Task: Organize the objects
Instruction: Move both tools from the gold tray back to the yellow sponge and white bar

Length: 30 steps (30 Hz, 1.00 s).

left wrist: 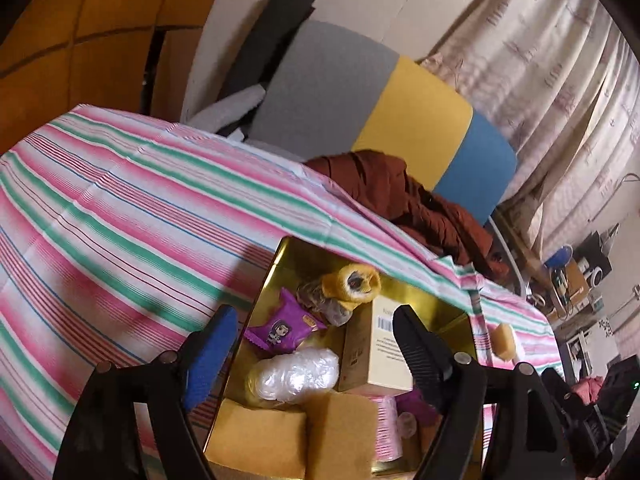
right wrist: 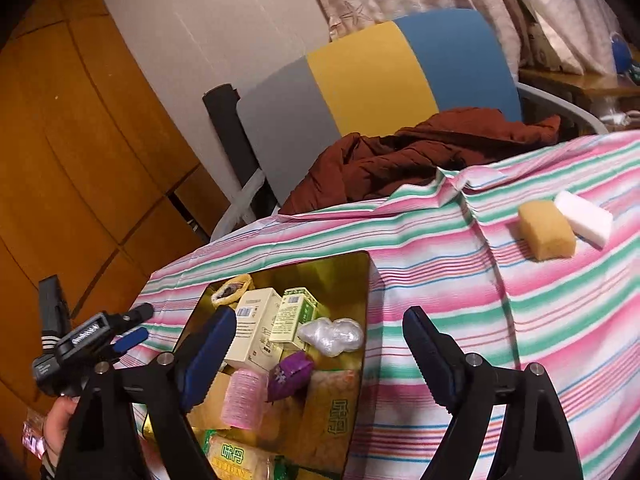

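Now two blocks are left outside the gold tin [right wrist: 356,264].
The yellow sponge [right wrist: 547,231] and white block [right wrist: 585,218] are seen beyond the right gripper [right wrist: 316,354], near the table's far edge; both grippers' jaws are held wide.

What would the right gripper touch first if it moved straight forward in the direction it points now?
Probably the bare striped tablecloth just right of the gold tin. The open right gripper straddles the tin's right edge, so depth is uncertain.

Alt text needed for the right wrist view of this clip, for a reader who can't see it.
The open right gripper hovers empty over a gold tin packed with small boxes and packets on a pink-and-green striped tablecloth. A yellow sponge and white sponge sit apart on the cloth, beyond the tin.
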Available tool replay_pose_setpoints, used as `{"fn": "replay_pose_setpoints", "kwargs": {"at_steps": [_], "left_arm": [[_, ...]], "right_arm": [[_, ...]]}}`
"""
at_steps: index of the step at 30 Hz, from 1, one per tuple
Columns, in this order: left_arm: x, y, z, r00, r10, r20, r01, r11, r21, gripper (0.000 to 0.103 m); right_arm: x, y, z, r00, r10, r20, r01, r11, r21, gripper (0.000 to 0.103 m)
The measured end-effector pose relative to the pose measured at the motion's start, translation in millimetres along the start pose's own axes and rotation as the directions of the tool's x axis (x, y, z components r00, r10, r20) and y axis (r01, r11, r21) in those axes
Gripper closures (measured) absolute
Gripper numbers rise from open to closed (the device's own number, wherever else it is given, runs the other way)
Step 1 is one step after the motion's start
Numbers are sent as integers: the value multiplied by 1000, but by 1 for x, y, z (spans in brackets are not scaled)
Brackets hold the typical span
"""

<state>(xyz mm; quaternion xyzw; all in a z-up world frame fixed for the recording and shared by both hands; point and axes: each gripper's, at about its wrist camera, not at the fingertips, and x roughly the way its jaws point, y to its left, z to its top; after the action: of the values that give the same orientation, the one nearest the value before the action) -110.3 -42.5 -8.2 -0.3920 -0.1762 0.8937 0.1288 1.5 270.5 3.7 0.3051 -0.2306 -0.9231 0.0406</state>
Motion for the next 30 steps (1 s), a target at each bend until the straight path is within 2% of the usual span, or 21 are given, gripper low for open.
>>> {"fn": "replay_pose_setpoints", "kwargs": {"at_steps": [4,8,15,20,30], "left_arm": [[-18,-15,-5,999,-17,39,16,1000,13,22],[-26,-37,-15,998,-57,40,54,996,65,22],[-17,-73,-40,994,-105,-32,108,982,155,22],[-13,-91,-58,992,-105,-75,118,973,198,22],[-14,-116,-81,985,-114,-130,143,960,240,22]], "right_arm": [[-1,-9,-4,1000,-7,-13,7,1000,30,17],[-3,-17,-7,1000,-10,-18,11,999,46,17],[-11,-28,-11,1000,-14,-15,15,998,65,17],[-16,-37,-14,1000,-21,-17,22,997,79,17],[-24,-54,-15,995,-98,-8,98,995,33,17]]}}
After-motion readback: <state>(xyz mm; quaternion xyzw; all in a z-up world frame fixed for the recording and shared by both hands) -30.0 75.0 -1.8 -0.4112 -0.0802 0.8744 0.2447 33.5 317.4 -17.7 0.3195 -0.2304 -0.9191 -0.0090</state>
